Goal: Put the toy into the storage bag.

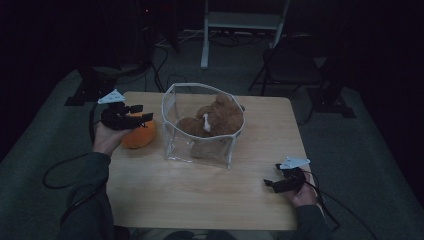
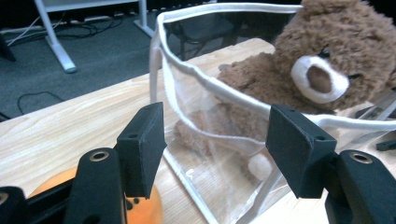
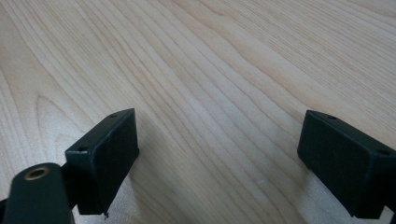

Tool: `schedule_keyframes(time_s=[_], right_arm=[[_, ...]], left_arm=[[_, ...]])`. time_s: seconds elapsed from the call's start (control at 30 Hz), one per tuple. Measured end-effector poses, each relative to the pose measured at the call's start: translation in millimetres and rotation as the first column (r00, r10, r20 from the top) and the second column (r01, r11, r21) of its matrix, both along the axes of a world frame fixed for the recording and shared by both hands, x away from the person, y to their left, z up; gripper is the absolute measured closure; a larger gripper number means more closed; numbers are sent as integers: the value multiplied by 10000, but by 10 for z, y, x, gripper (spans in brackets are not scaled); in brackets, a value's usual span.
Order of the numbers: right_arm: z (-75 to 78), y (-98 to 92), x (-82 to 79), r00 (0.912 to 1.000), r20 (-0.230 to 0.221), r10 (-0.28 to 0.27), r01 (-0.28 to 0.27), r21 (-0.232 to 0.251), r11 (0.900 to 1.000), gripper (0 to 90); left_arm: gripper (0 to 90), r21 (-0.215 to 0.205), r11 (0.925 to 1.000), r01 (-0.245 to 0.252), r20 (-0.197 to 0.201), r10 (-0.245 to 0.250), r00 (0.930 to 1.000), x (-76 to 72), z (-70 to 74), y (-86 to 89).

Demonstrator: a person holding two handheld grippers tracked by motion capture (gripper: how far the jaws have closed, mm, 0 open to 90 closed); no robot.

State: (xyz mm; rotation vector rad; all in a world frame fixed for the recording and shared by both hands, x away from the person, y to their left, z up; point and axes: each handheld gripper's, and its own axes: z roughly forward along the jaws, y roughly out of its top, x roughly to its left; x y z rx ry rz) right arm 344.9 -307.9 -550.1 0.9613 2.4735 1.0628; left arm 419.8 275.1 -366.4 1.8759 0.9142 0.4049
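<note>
A brown teddy bear [image 1: 216, 118] sits inside a clear plastic bag with white trim [image 1: 170, 131] at the middle of the wooden table [image 1: 200, 195]. An orange plush thing [image 1: 139, 136] lies just left of the bag. My left gripper [image 1: 144, 113] hovers over the orange thing, pointing at the bag, jaws open with nothing between them. In the left gripper view the gripper [image 2: 217, 140] faces the bag's corner [image 2: 201, 77], the bear [image 2: 327, 60] behind it and the orange thing [image 2: 144, 210] below. My right gripper [image 1: 272, 184] rests open at the table's front right, over bare wood [image 3: 210, 56].
Beyond the table's far edge stand a white frame [image 1: 205, 35], a dark folding chair [image 1: 290, 65] and black stands with cables on grey carpet. Bare wood stretches between the bag and the right gripper [image 3: 219, 144].
</note>
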Motion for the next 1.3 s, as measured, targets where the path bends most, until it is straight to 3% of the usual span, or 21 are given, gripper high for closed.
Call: schedule_keyframes(time_s=[0.2, 0.57, 0.8, 1.3], right_arm=[[0, 0, 0, 10000, -2, 1, -1, -1, 10000, 116], [0, 0, 0, 10000, -2, 0, 0, 3, 10000, 116], [0, 0, 0, 10000, 0, -1, 1, 3, 10000, 116], [0, 0, 0, 10000, 0, 0, 0, 3, 10000, 116]], left_arm=[[382, 81, 9995, -318, -41, 318, 9995, -7, -79, 73], [381, -96, 9959, -903, -528, 897, 9946, 46, -309, 234], [371, -124, 9934, -1145, -602, 1135, 9917, 59, -361, 289], [349, 460, 9816, -1855, -676, 1884, 9798, 94, -525, 358]])
